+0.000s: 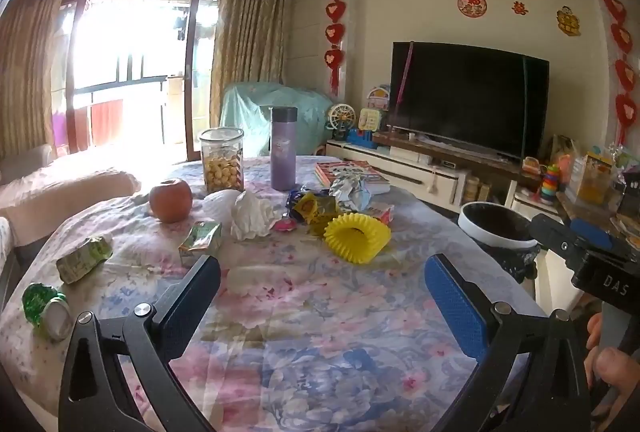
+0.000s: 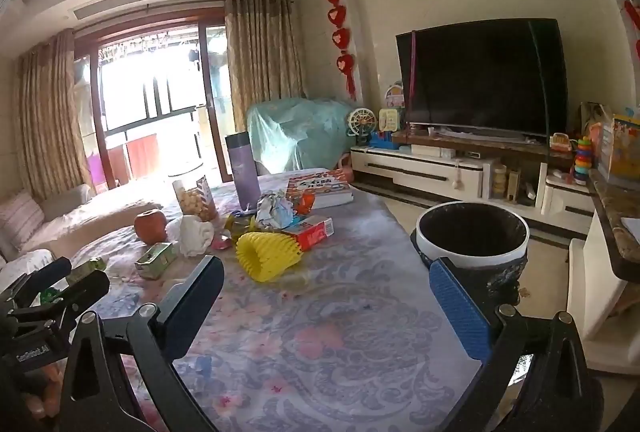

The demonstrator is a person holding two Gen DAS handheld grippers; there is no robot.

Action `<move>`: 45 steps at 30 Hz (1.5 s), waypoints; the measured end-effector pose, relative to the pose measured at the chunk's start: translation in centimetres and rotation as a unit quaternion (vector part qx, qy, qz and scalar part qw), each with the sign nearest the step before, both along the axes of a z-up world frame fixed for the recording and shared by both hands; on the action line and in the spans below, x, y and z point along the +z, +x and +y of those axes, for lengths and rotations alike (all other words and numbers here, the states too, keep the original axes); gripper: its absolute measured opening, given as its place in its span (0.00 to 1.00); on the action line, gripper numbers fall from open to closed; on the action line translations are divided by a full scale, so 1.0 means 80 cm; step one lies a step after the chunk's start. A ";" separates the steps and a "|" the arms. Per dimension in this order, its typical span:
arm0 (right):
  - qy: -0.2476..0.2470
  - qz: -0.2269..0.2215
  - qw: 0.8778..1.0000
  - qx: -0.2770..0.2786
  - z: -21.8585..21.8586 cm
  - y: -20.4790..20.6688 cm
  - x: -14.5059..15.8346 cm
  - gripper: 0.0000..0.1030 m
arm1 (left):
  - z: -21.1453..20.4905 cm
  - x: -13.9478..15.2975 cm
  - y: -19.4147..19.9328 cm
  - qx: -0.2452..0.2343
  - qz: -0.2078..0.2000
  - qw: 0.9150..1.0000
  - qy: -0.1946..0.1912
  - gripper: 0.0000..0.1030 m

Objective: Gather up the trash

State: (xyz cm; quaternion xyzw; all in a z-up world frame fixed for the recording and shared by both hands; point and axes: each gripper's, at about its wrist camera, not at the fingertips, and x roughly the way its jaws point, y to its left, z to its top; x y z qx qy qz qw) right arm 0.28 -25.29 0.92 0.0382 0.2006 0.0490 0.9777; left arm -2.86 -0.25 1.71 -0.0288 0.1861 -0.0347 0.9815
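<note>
Trash lies on the floral tablecloth [image 1: 304,312]: a yellow foam fruit net [image 1: 356,238] [image 2: 266,254], crumpled white tissue [image 1: 250,216] [image 2: 194,234], two green cartons [image 1: 200,242] [image 1: 82,258], a crushed green can [image 1: 44,310], yellow and silver wrappers [image 1: 314,205] [image 1: 352,193], and a red box [image 2: 314,232]. A white-rimmed trash bin [image 2: 472,236] [image 1: 496,226] stands off the table's right edge. My left gripper [image 1: 320,284] is open and empty above the near cloth. My right gripper [image 2: 326,288] is open and empty, its blue finger [image 2: 460,304] in front of the bin.
An apple [image 1: 170,199], a snack jar [image 1: 222,159], a purple flask [image 1: 283,147] and a book [image 1: 352,171] stand at the table's far side. A sofa [image 1: 60,187] lies left. A TV cabinet [image 2: 460,171] and a side counter [image 2: 612,232] are right.
</note>
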 end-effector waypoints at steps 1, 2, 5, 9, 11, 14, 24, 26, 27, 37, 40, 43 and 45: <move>0.000 0.000 1.000 0.000 0.000 -0.001 0.000 1.00 | 0.000 -0.001 0.001 0.001 0.000 1.000 0.000 0.99; 0.001 -0.001 1.000 0.000 0.001 0.000 0.000 1.00 | 0.000 -0.001 0.002 0.000 0.002 1.000 -0.001 0.99; 0.004 0.003 1.000 0.002 0.002 0.001 -0.001 1.00 | 0.001 -0.003 0.003 0.001 0.002 1.000 -0.001 0.99; 0.006 0.004 1.000 0.003 0.002 0.001 0.000 1.00 | 0.001 -0.005 0.004 0.002 0.003 1.000 -0.001 0.99; 0.007 0.003 1.000 0.004 0.003 0.001 0.000 1.00 | 0.001 -0.005 0.004 0.003 0.002 1.000 -0.001 0.99; 0.007 0.003 1.000 0.004 0.003 0.001 0.000 1.00 | 0.002 -0.006 0.004 0.004 0.003 1.000 -0.005 0.99; 0.009 0.004 1.000 0.005 0.005 0.000 0.000 1.00 | 0.006 -0.009 0.009 0.002 0.007 1.000 -0.011 0.99; 0.010 0.005 1.000 0.006 0.005 0.001 0.000 1.00 | 0.006 -0.009 0.009 0.002 0.007 1.000 -0.010 0.99; 0.010 0.005 1.000 0.006 0.006 0.000 0.000 1.00 | 0.006 -0.009 0.009 0.002 0.007 1.000 -0.011 0.99; 0.013 0.007 1.000 0.006 0.006 0.001 0.000 1.00 | 0.006 -0.009 0.009 0.000 0.007 1.000 -0.013 0.99; 0.013 0.007 1.000 0.007 0.006 0.000 0.000 1.00 | 0.006 -0.009 0.010 0.001 0.006 1.000 -0.012 0.99; 0.013 0.008 1.000 0.007 0.006 0.001 -0.001 1.00 | 0.005 -0.010 0.009 0.001 0.007 1.000 -0.012 0.99; 0.013 0.008 1.000 0.007 0.005 0.002 -0.002 1.00 | 0.005 -0.010 0.010 0.000 0.009 1.000 -0.013 0.99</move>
